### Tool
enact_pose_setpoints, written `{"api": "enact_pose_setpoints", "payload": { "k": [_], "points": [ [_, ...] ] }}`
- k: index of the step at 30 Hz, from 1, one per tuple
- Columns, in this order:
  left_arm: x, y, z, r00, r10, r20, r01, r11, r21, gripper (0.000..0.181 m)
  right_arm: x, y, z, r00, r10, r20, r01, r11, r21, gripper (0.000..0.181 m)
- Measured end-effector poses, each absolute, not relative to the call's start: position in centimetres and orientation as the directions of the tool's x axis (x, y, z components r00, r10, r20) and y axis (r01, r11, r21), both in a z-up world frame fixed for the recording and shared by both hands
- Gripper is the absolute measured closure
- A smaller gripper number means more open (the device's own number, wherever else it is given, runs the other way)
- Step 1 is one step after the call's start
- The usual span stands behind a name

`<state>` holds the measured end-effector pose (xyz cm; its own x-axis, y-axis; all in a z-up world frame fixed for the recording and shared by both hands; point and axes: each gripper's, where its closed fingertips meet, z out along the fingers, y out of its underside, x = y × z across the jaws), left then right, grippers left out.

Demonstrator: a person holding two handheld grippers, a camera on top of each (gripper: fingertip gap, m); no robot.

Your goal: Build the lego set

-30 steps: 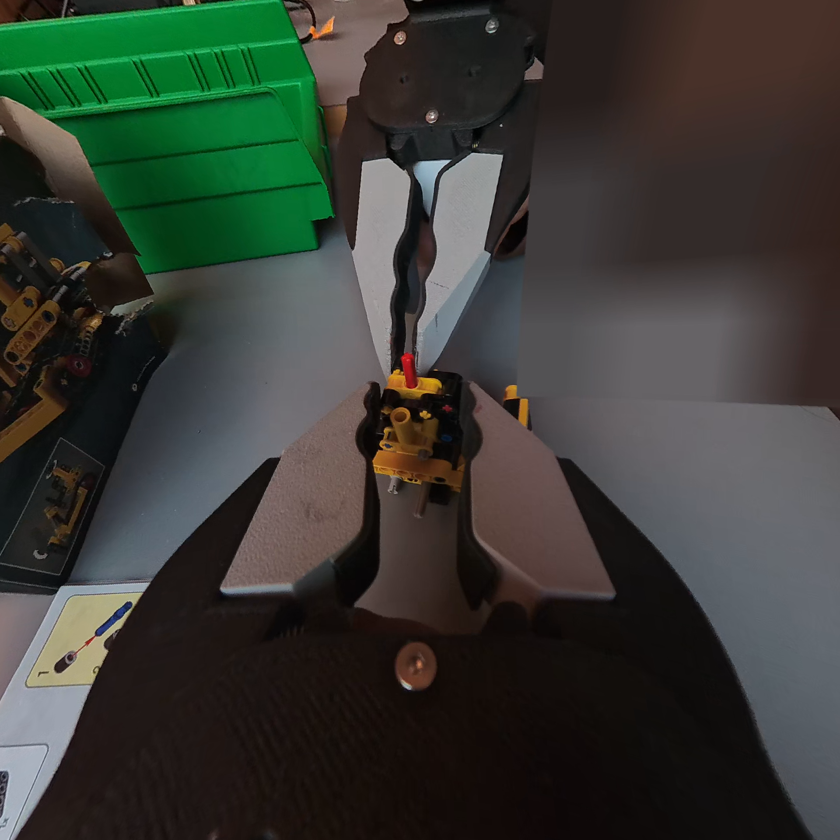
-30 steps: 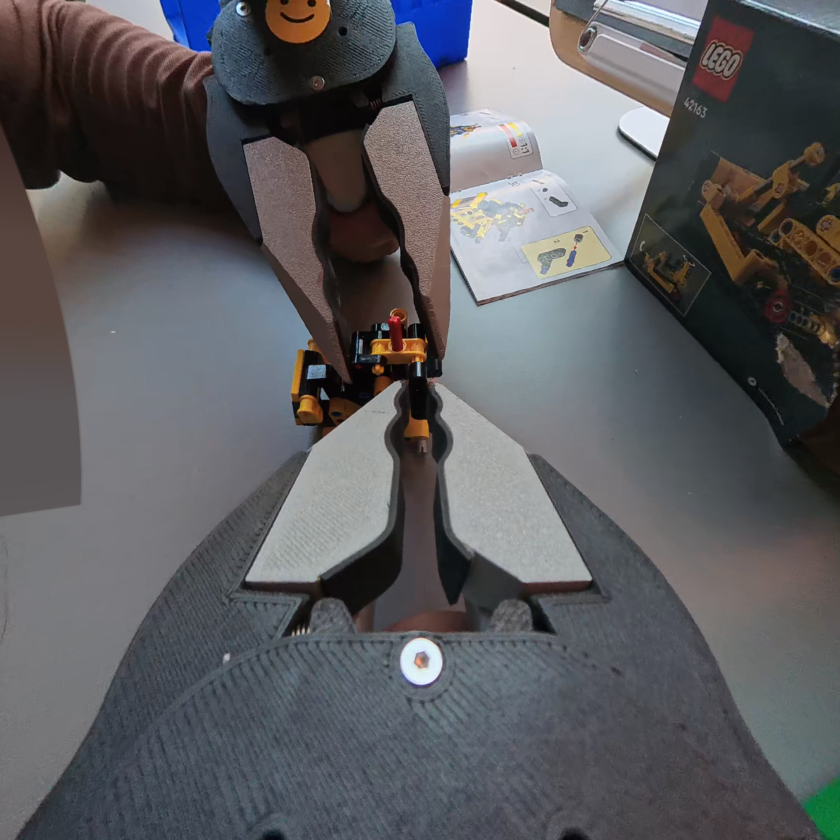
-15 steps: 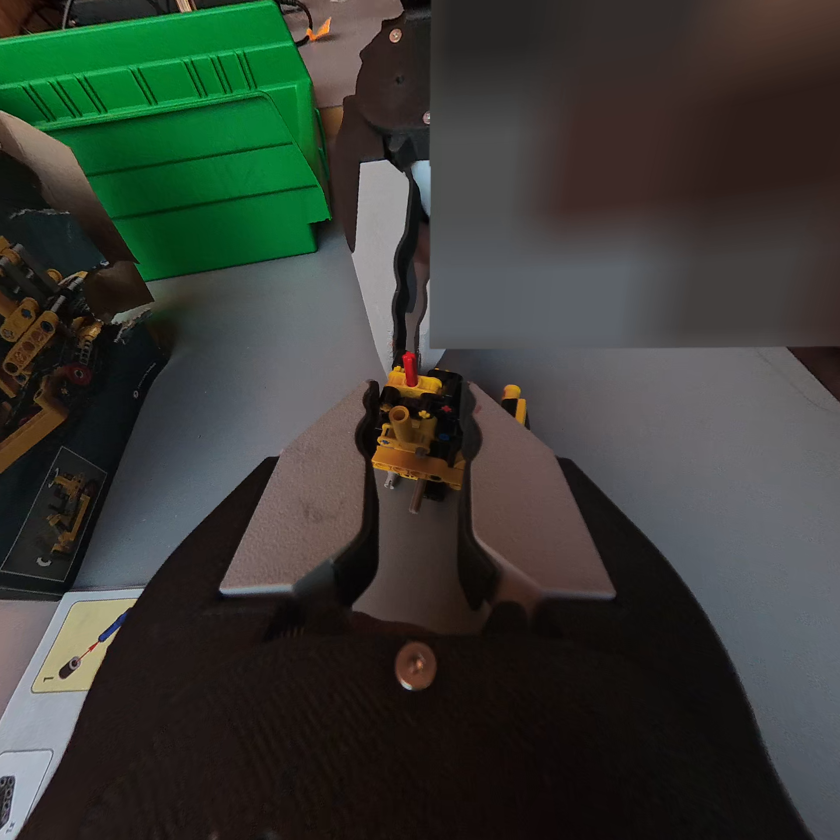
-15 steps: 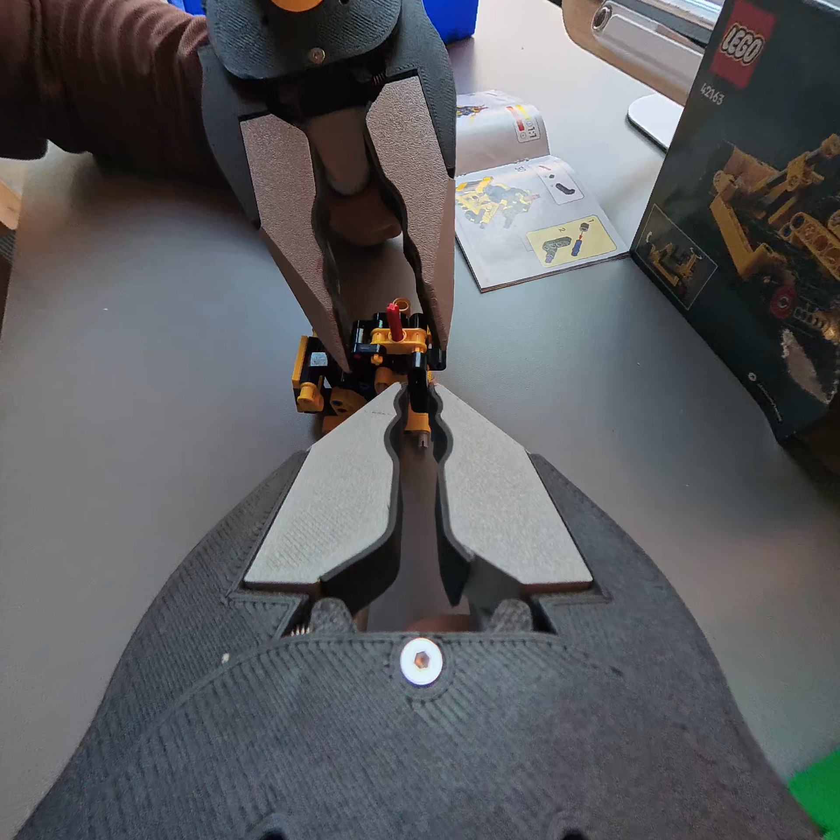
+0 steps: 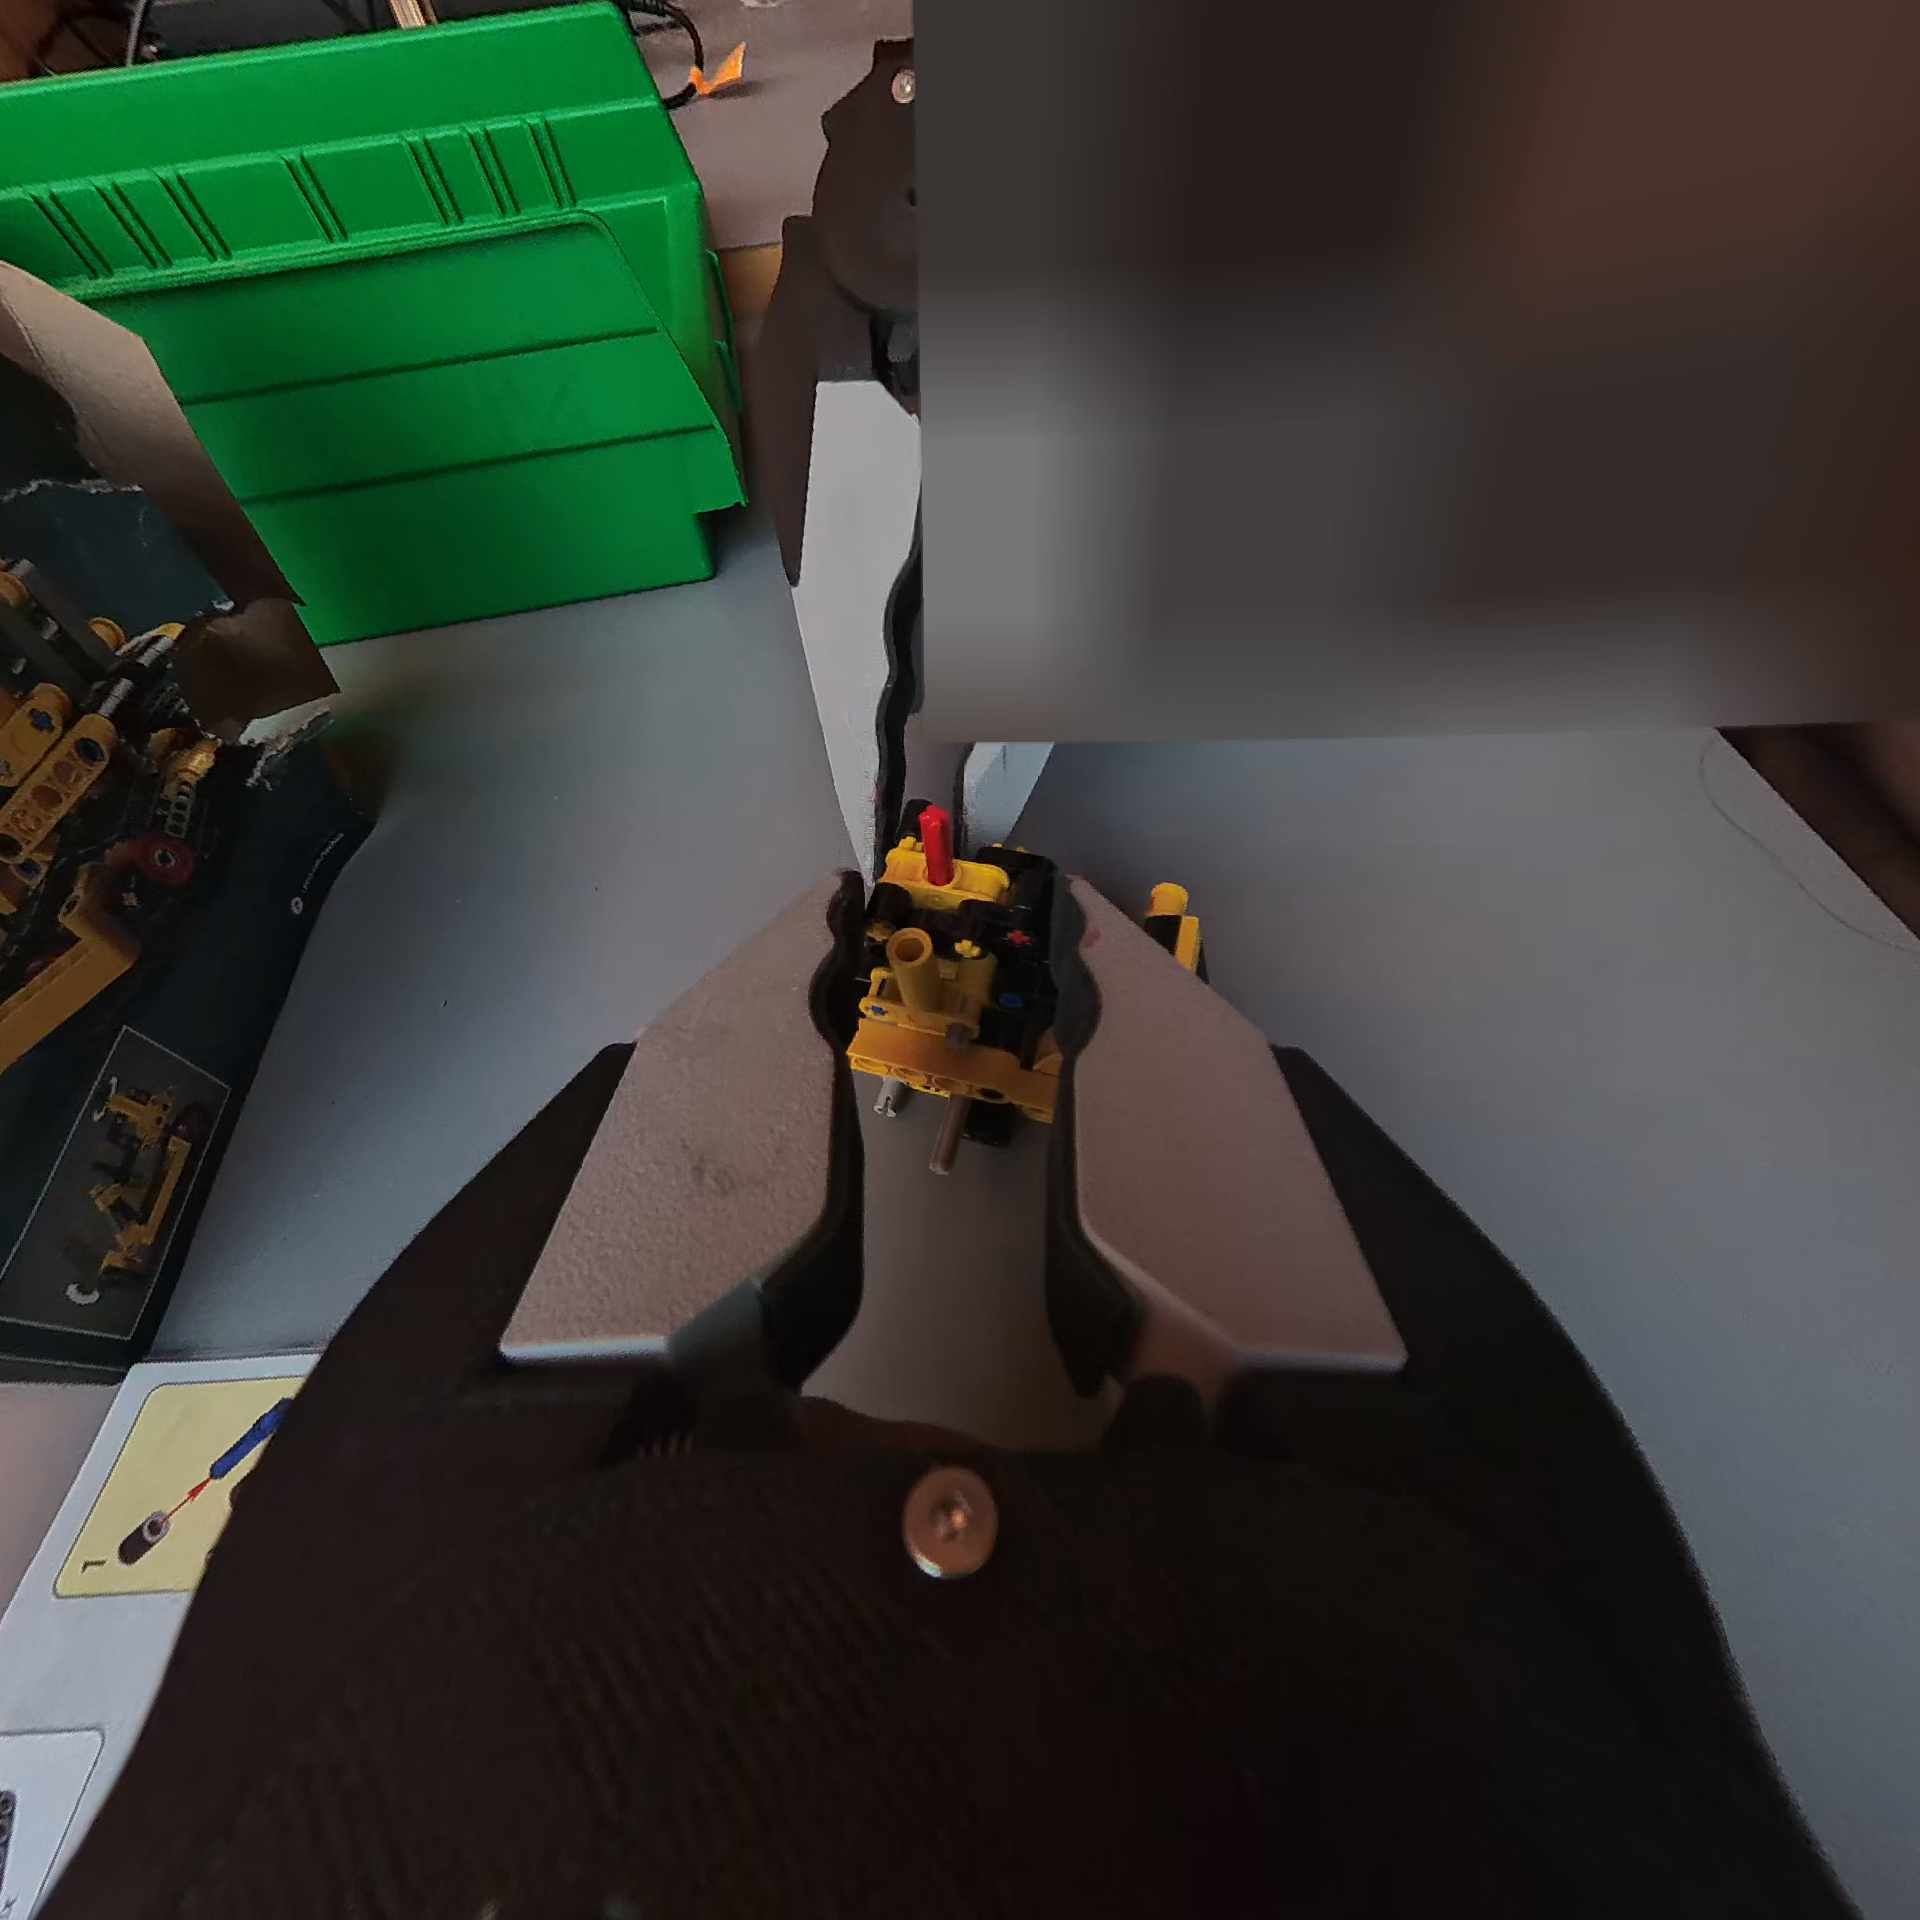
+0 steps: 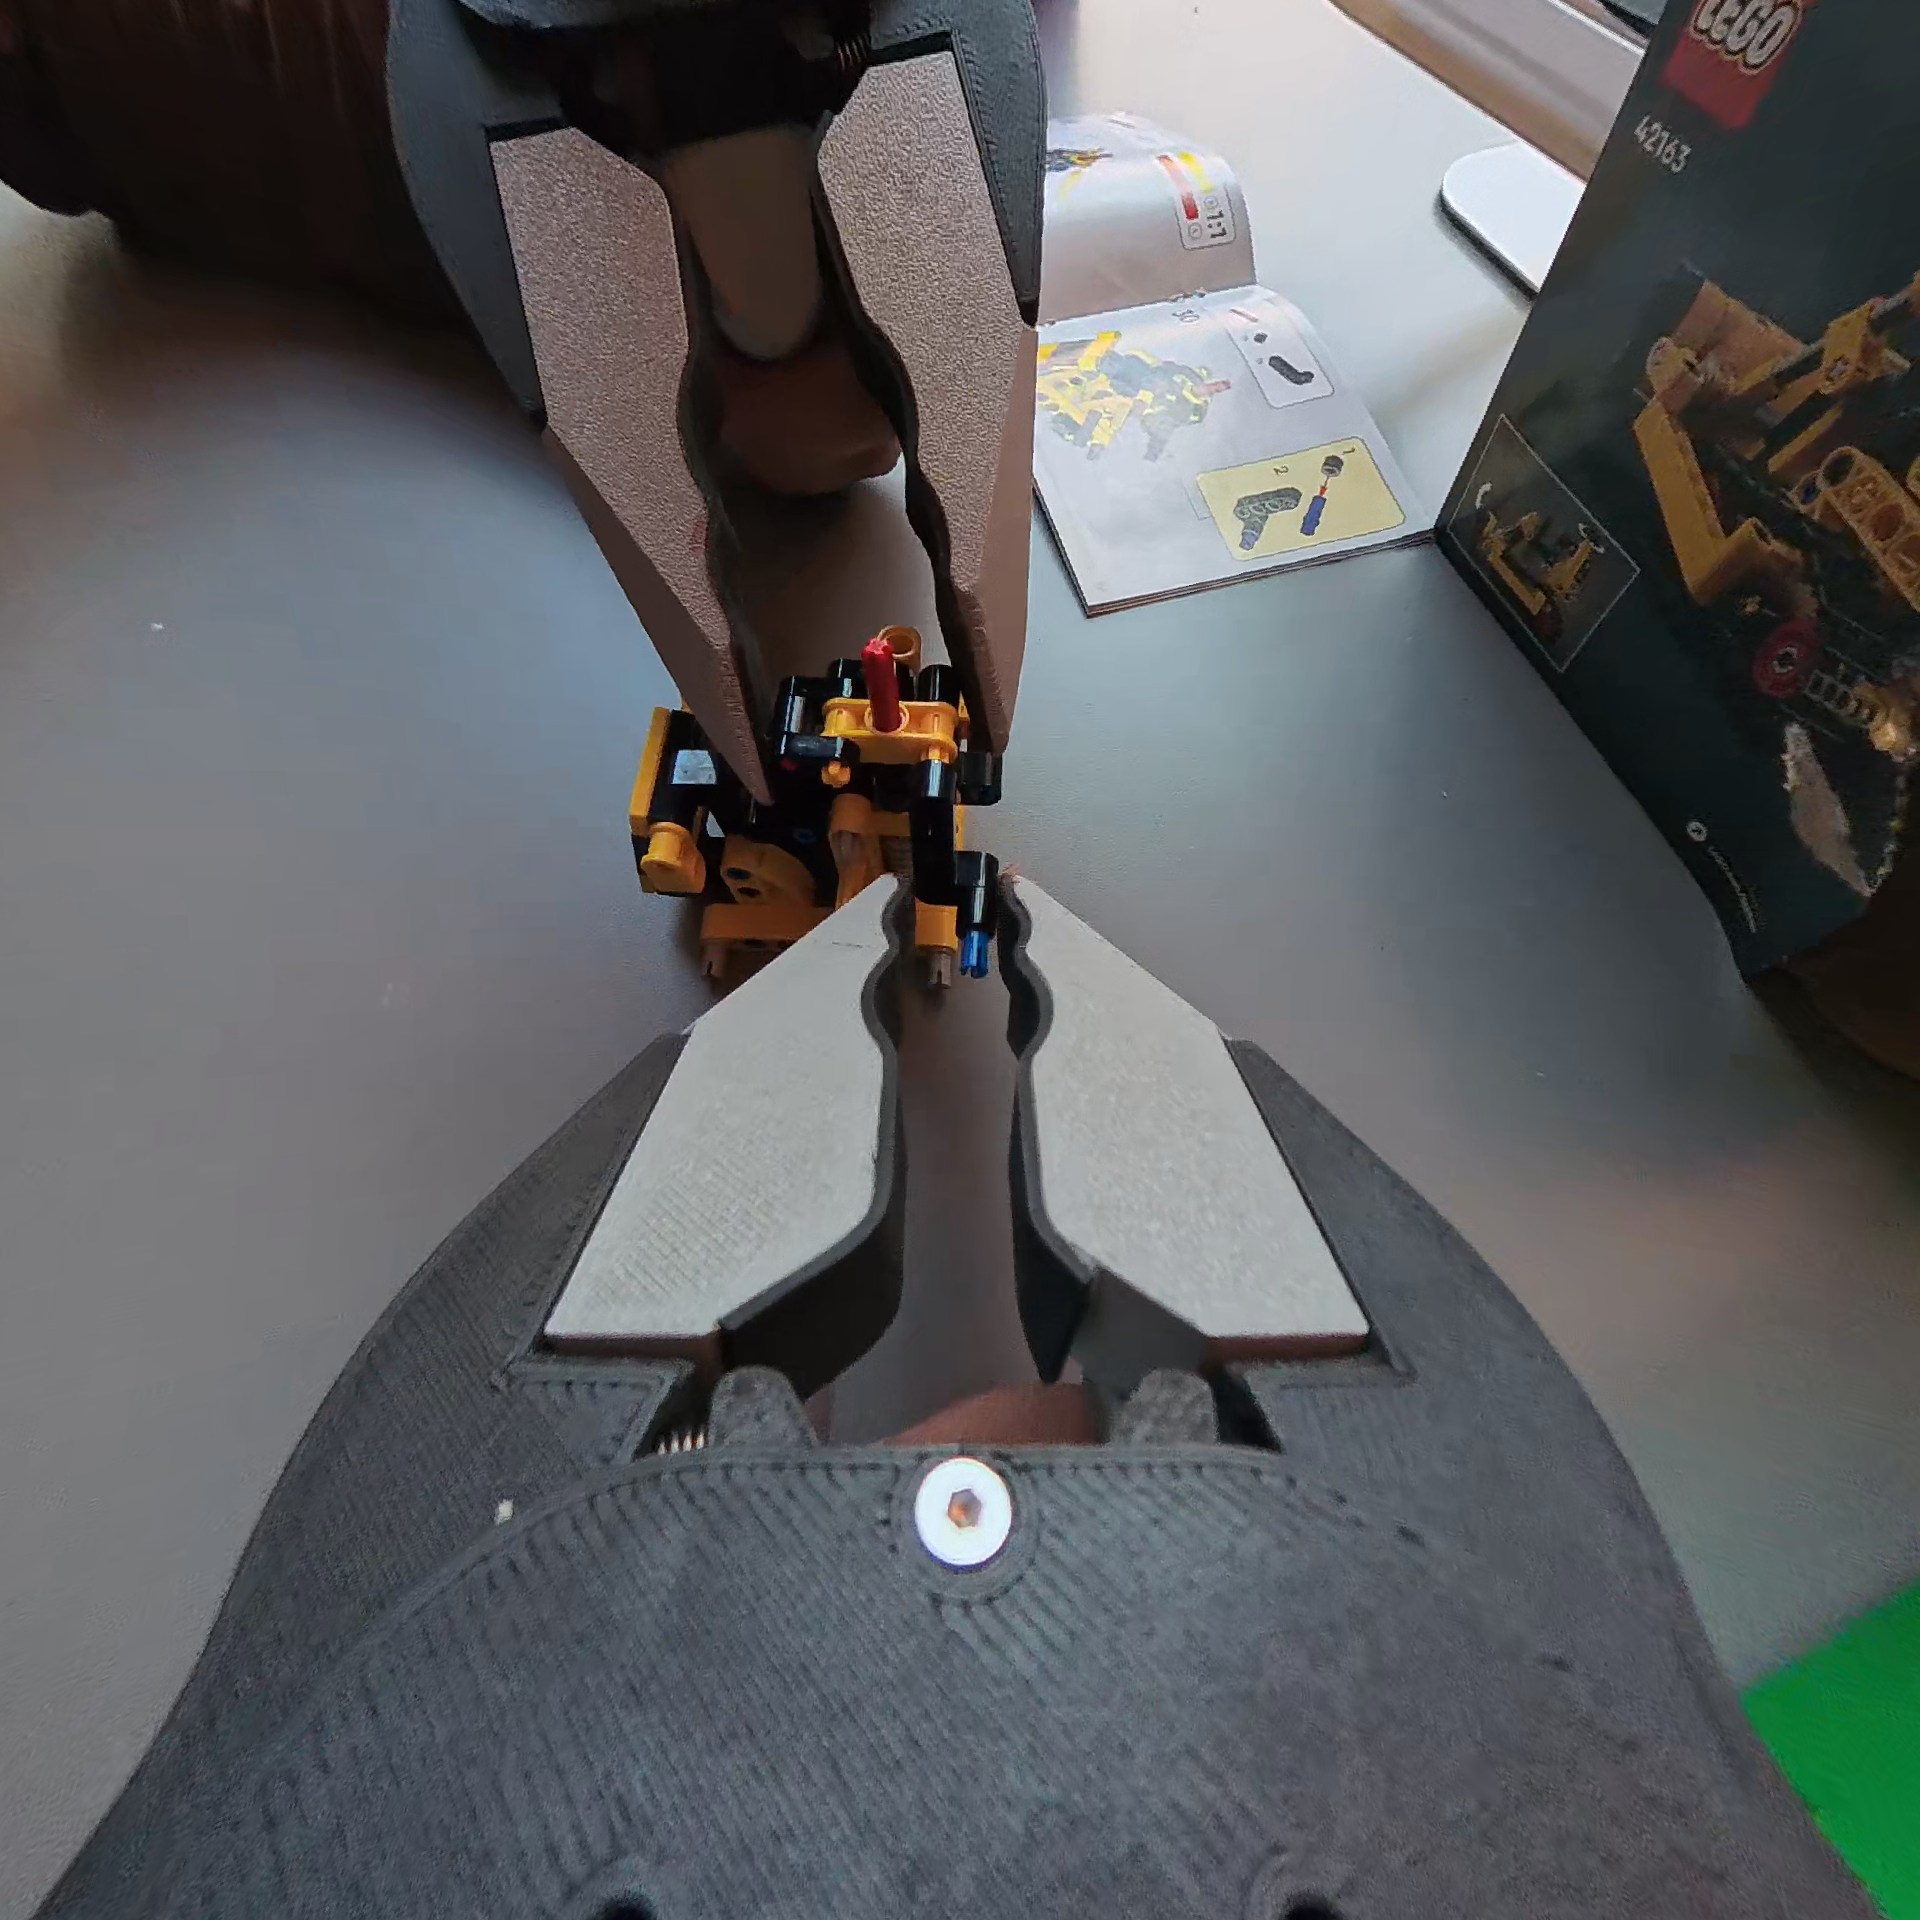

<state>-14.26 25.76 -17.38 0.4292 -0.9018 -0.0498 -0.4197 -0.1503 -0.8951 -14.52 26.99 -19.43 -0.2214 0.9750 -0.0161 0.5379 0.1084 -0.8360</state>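
My left gripper is pinching the yellow-black lego assembly; my right gripper, at its 12 o'clock, sits slightly spread around a black piece.

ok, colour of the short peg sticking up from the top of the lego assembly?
Red peg; clearest in the right wrist view.

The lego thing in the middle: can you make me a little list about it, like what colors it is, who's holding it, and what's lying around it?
model: yellow and black lego build on the grey table
top: red peg sticking up
left claw: shut on the build's sides
right claw: around a black and yellow part with a blue pin, grip unclear
nearby: open instruction booklet, lego box, green bin
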Motion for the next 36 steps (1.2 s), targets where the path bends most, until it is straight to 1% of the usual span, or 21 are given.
{"api": "enact_pose_setpoints", "payload": {
  "k": [5, 8, 12, 17, 19, 22, 27, 30, 34, 36],
  "points": [
    [-14.3, 25.4, -17.4, 0.411, -0.910, -0.055, -0.429, -0.140, -0.893, 0.147, -14.5, 26.8, -19.4, -0.236, 0.972, -0.014, 0.534, 0.118, -0.837, 0.169],
    [-15.0, 25.3, -17.7, 0.389, -0.919, -0.063, -0.460, -0.134, -0.878, 0.136, -14.5, 26.7, -19.4, -0.238, 0.971, -0.011, 0.534, 0.121, -0.837, 0.169],
    [-15.7, 25.3, -17.9, 0.384, -0.923, 0.003, -0.463, -0.195, -0.864, 0.135, -14.5, 26.7, -19.4, -0.239, 0.971, -0.009, 0.533, 0.123, -0.837, 0.169],
    [-16.5, 24.7, -18.4, 0.354, -0.935, -0.007, -0.519, -0.190, -0.834, 0.135, -14.5, 26.6, -19.4, -0.242, 0.970, -0.004, 0.532, 0.129, -0.837, 0.169],
    [-16.9, 24.9, -18.4, 0.365, -0.931, 0.003, -0.513, -0.204, -0.834, 0.136, -14.5, 26.6, -19.4, -0.244, 0.970, -0.005, 0.531, 0.130, -0.837, 0.169],
    [-16.4, 24.6, -18.4, 0.350, -0.931, 0.107, -0.451, -0.267, -0.851, 0.139, -14.6, 26.5, -19.4, -0.248, 0.969, -0.009, 0.531, 0.128, -0.837, 0.169],
    [-16.1, 24.3, -18.7, 0.339, -0.931, 0.137, -0.452, -0.289, -0.844, 0.135, -14.5, 26.2, -19.4, -0.263, 0.965, 0.007, 0.523, 0.149, -0.839, 0.169],
    [-16.2, 23.8, -18.1, 0.327, -0.916, 0.234, -0.399, -0.358, -0.844, 0.136, -14.3, 25.5, -19.1, -0.296, 0.953, 0.058, 0.491, 0.204, -0.847, 0.169],
    [-16.6, 24.1, -18.6, 0.357, -0.856, 0.374, -0.355, -0.495, -0.793, 0.139, -14.4, 25.0, -19.2, -0.314, 0.941, 0.128, 0.472, 0.272, -0.838, 0.169],
    [-16.3, 23.9, -18.4, 0.327, -0.834, 0.444, -0.333, -0.542, -0.772, 0.140, -14.4, 24.5, -19.3, -0.333, 0.924, 0.189, 0.457, 0.333, -0.825, 0.169]
  ]
}}
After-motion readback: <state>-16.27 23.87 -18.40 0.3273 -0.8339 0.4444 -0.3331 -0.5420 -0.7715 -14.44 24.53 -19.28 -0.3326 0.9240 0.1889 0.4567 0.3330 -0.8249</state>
